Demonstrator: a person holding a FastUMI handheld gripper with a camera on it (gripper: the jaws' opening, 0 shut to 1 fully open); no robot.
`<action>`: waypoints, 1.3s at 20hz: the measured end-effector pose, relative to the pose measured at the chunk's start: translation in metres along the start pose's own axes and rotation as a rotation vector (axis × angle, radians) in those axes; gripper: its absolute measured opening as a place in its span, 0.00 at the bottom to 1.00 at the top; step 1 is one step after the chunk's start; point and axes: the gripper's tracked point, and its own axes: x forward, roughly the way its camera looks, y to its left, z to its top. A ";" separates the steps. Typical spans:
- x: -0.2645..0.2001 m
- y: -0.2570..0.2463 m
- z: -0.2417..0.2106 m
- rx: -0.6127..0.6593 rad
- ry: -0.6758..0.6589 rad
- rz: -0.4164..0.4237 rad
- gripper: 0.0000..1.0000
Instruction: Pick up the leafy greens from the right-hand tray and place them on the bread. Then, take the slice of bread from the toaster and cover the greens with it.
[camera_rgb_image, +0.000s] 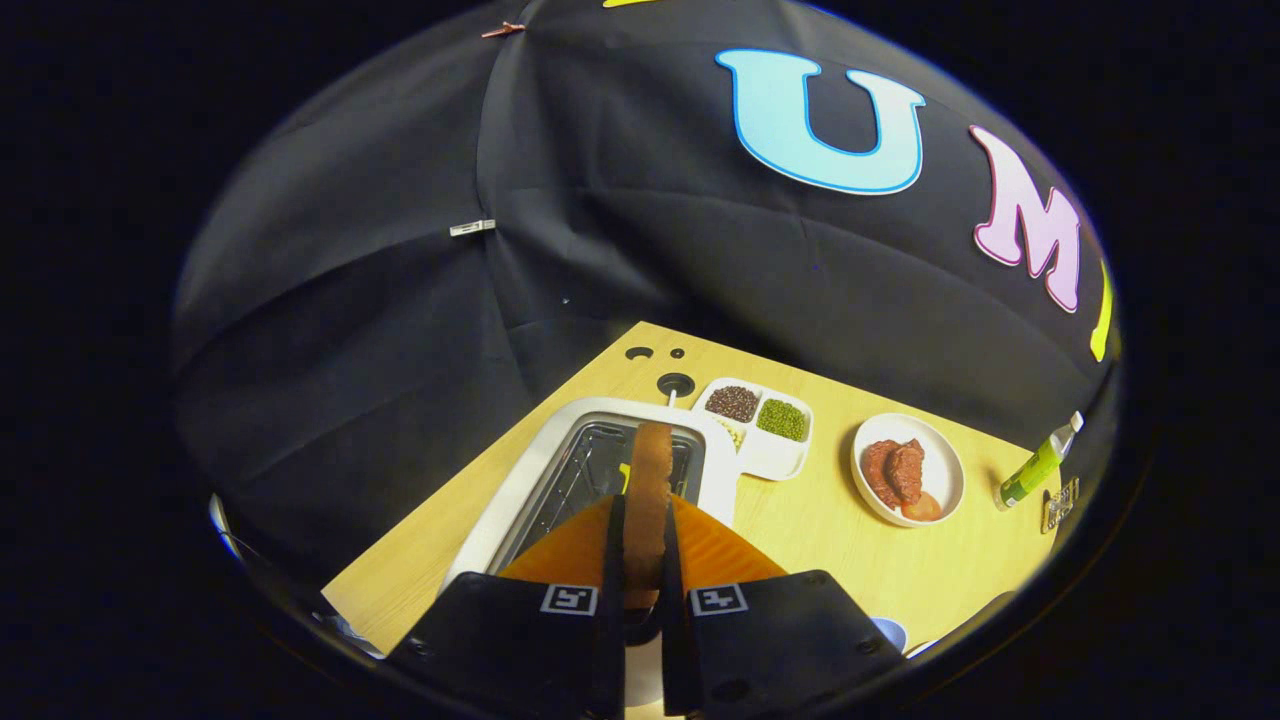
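Observation:
A slice of bread (649, 480), brown-crusted and seen edge-on, stands upright between my two fingers, and both press on it. My gripper (643, 510) is shut on the slice. Right beneath and beyond the slice is the white toaster (540, 470), whose dark open slot (590, 480) faces up; the slice's far end rises above that slot. The lower part of the slice is hidden between the fingers.
The toaster stands on a light wooden table (800, 520). Right of it sit a white divided tray (765, 455) with dark and green beans, a white plate (940, 470) with meat and a tomato slice, and a green bottle (1035, 468). Cable holes (675, 383) lie beyond.

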 end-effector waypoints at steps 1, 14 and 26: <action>-0.001 0.000 0.001 0.011 0.002 0.014 0.19; -0.087 -0.058 0.078 0.143 -0.192 0.059 0.15; -0.145 -0.166 0.015 0.415 -0.165 -0.042 0.15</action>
